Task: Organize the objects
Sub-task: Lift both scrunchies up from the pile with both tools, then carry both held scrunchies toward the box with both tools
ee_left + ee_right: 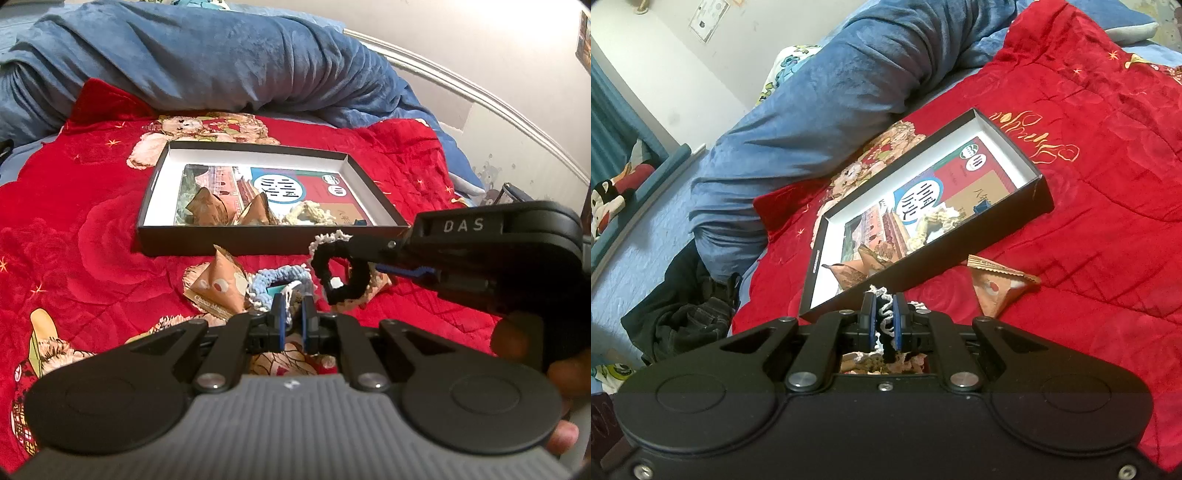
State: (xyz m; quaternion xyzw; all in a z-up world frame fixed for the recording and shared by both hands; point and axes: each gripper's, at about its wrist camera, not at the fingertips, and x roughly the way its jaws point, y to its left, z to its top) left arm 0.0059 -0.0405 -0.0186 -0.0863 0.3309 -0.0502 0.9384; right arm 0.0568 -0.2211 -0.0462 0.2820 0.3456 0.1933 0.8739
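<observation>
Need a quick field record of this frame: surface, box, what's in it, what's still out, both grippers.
surface: red quilt
box: open, on quilt
in box: two brown packets, cream scrunchie, printed card
outside box: brown packet, blue scrunchie
right gripper: shut on black-and-white scrunchie
left gripper: shut, whether it holds anything is unclear

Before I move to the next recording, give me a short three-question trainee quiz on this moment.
1. True or false: the black scrunchie lies inside the box.
2. What does the left gripper grip? A) blue scrunchie B) snack packet C) nothing
3. How many triangular snack packets lie inside the box?

Key:
1. False: the right gripper holds it in shut jaws, in front of the box.
2. A, it looks so: the jaws are shut at the blue scrunchie's near edge.
3. Two, beside a cream scrunchie; a third packet lies outside on the red quilt.
</observation>
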